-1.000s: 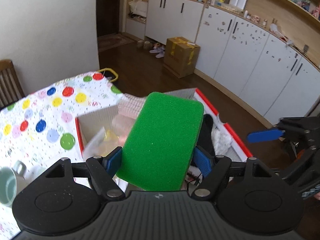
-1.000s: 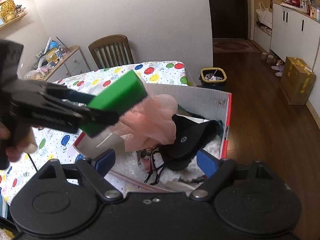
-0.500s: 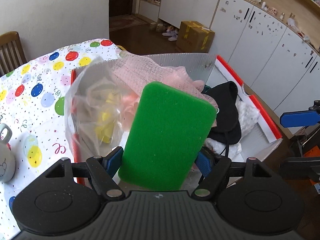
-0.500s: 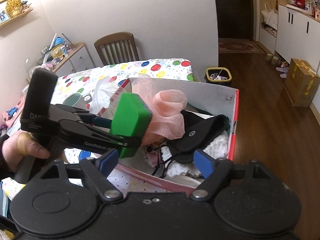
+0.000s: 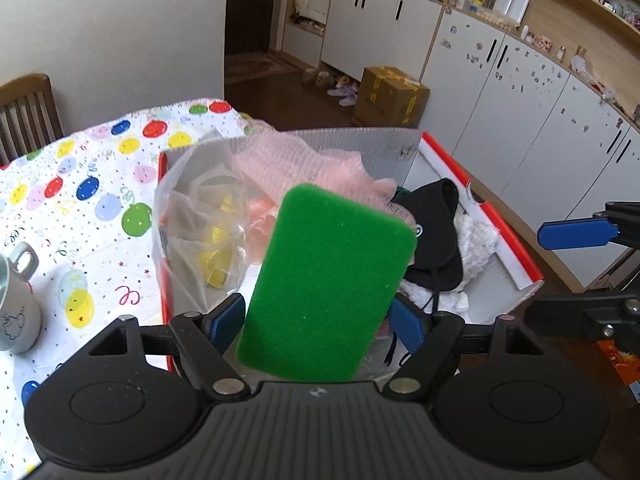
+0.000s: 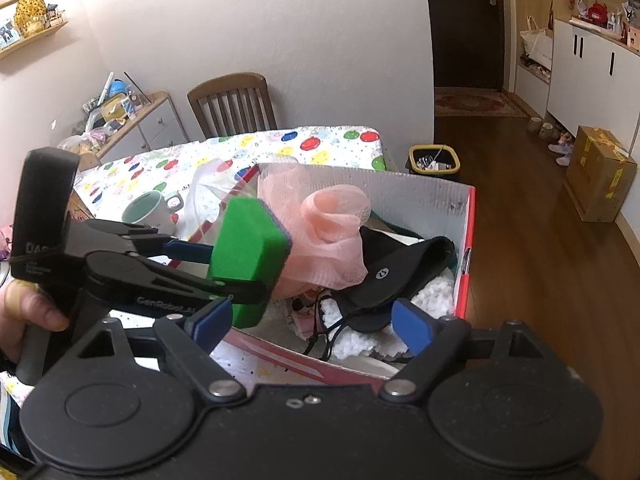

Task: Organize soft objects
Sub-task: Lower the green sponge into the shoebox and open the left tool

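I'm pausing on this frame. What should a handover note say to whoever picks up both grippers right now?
Left gripper: pads on the green rectangular foam sponge, jaws starting to open, held above the red-edged cardboard box.
Right gripper: empty, jaws opening, at the box's near edge.
Done: pink mesh cloth, black fabric item with cords, white fluffy material and clear plastic bag of yellow pieces are in the box.
Left: drop the sponge in, probably into the near gap.
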The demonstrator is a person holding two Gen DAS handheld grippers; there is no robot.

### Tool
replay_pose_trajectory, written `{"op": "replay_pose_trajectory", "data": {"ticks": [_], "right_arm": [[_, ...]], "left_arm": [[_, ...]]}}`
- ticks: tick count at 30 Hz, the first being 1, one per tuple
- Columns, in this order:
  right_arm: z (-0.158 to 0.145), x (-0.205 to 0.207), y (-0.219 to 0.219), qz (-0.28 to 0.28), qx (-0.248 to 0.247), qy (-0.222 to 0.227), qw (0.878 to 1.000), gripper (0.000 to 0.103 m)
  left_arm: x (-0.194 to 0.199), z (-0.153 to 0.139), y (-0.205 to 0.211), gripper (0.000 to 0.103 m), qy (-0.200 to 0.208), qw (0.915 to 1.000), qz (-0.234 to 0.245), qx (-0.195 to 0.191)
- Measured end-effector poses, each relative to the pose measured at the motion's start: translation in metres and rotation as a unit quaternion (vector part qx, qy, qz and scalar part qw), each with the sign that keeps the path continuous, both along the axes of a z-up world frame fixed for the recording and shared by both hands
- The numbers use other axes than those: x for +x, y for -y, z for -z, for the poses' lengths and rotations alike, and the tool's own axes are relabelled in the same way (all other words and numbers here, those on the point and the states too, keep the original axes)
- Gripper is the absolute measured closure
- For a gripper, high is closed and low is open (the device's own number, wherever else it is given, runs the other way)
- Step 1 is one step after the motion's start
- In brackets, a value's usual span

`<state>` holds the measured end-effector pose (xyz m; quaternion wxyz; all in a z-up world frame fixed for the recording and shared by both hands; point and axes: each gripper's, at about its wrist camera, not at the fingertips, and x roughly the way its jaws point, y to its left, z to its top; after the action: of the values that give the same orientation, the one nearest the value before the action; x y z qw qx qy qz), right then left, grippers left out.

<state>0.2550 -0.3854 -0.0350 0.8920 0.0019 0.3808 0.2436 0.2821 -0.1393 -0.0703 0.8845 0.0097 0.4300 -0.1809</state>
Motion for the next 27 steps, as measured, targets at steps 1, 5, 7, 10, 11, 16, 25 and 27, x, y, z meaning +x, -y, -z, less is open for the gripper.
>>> {"op": "replay_pose_trajectory", "data": {"ticks": [1,5,7,10,11,16,25,27], "right_arm": [[-0.001,-0.002,0.001,0.001,0.001,0.005,1.0,0.015],[-0.008,-0.009,0.001,0.0,0.007,0.02,1.0,0.013],[-0.011,-0.012,0.0,-0.002,0.006,0.029,1.0,0.011],[-0.016,-0.017,-0.002,-0.003,0.003,0.041,0.999,0.01],[-0.017,-0.02,-0.003,-0.003,0.002,0.045,0.999,0.009],[-0.023,-0.03,-0.005,0.007,0.007,0.064,0.998,0.005],[-0.03,-0.051,-0.014,0.063,0.019,0.104,0.992,0.0],[-0.031,-0.057,-0.015,0.082,0.03,0.107,0.99,0.0]], "left_arm": [[-0.003,-0.002,-0.001,0.019,0.003,1.0,-0.002,-0.001],[-0.014,-0.012,-0.004,0.019,0.01,0.9998,-0.006,-0.013],[-0.019,-0.017,-0.006,0.019,0.014,0.9997,-0.012,-0.017],[-0.029,-0.026,-0.011,0.019,0.025,0.9992,-0.023,-0.02],[-0.033,-0.029,-0.012,0.019,0.03,0.999,-0.029,-0.018],[-0.049,-0.044,-0.026,0.017,0.052,0.9967,-0.057,-0.025],[-0.078,-0.065,-0.047,0.003,0.089,0.9924,-0.073,-0.044],[-0.084,-0.067,-0.05,0.001,0.096,0.9916,-0.071,-0.05]]}}
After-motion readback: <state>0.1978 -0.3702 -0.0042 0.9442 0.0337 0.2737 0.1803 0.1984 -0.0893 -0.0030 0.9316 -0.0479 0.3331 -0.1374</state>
